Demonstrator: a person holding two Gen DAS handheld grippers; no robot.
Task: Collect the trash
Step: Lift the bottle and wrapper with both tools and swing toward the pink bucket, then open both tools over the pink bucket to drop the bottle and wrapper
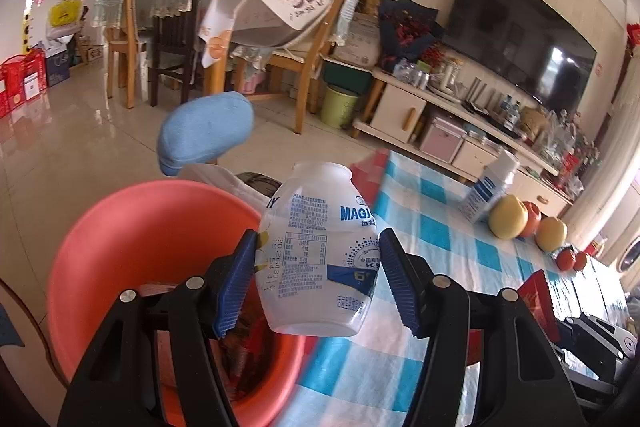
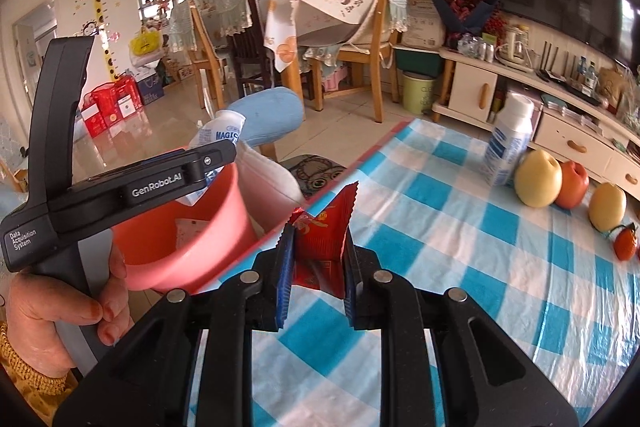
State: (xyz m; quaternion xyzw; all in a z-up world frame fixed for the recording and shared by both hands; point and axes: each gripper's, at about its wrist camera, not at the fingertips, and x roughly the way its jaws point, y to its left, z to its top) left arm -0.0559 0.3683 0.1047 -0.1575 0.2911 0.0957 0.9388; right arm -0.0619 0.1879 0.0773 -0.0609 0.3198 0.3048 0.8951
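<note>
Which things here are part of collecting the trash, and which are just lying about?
Job: empty bottle in the left gripper; red wrapper in the right gripper; pink bin.
Lying about: pears, apple, standing bottle.

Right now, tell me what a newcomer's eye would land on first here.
The white bottle clamped in the left tool, poised at the rim of the orange bin. Then the red wrapper pinched in the right tool over the blue checked tablecloth, with fruit at its far edge.

Glossy tiled floor (image 1: 60, 147), wooden chairs (image 1: 308, 59), wall-mounted television (image 1: 516, 31).
</note>
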